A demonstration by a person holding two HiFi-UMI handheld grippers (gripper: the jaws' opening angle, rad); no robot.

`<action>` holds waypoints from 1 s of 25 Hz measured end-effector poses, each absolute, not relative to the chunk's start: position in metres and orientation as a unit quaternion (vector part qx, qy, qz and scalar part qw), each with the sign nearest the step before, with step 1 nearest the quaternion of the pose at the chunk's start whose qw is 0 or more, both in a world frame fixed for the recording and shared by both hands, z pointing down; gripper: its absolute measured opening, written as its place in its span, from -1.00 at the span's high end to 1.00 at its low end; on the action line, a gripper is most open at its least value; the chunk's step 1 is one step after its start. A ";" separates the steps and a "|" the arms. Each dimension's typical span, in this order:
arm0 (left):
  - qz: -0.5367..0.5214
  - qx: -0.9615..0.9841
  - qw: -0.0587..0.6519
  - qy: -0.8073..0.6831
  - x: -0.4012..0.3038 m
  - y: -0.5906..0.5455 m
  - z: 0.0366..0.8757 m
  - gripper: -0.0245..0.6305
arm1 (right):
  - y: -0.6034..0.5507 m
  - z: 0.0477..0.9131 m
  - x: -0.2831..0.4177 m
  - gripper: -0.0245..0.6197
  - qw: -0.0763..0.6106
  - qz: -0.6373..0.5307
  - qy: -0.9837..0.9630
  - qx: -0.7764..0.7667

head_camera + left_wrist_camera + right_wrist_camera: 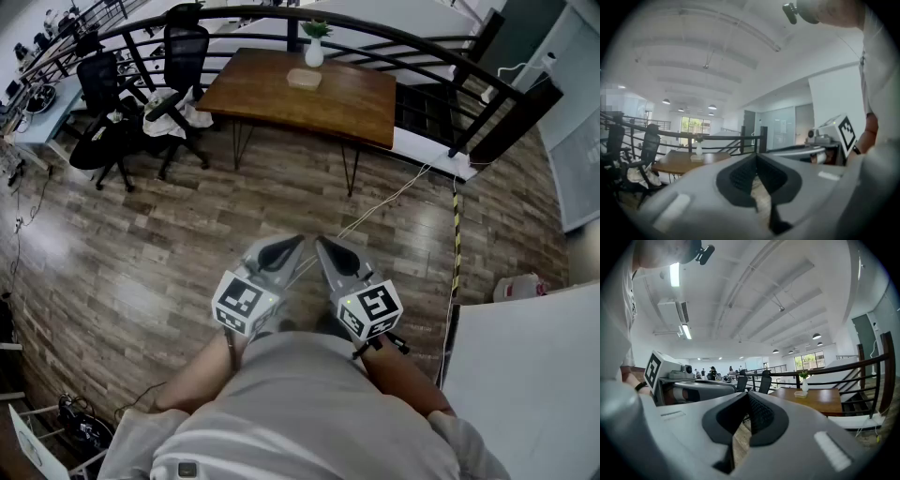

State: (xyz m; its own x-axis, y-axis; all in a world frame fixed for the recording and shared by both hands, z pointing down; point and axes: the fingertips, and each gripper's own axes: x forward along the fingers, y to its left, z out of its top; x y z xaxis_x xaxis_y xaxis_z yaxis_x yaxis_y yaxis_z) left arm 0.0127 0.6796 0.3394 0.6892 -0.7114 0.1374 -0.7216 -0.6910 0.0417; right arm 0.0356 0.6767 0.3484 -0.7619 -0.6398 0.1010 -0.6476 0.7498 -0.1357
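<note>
Left gripper point(292, 247) and right gripper point(324, 247), both pressed shut on nothing, sit so near they could knock together, and that loose cable point(389, 199) ahead invites a trip.

No legible words, brands or numbers in any view.

Sign-like marks only, placed from the wooden table point(309, 94):
- Left cube point(246, 302) on the left gripper point(292, 244), well on the near side of the table: black-and-white square coded markers, not letters.
- Right cube point(370, 309) on the right gripper point(323, 246), also on the near side: the same kind of marker.
- Yellow-black striped strip point(457, 246) on the floor, to the right of the table: carries no text.
</note>
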 end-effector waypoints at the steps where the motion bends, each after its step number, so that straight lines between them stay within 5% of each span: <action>1: 0.055 0.917 0.047 -0.391 0.012 0.681 0.342 0.92 | 0.678 0.350 0.035 0.90 0.024 0.081 -0.935 0.343; 14: 0.057 0.909 0.064 -0.409 0.011 0.661 0.354 0.92 | 0.666 0.349 0.035 0.90 0.015 0.068 -0.947 0.314; 25: 0.056 0.895 0.075 -0.436 0.068 0.550 0.364 0.92 | 0.564 0.360 0.121 0.90 0.014 0.076 -0.948 0.307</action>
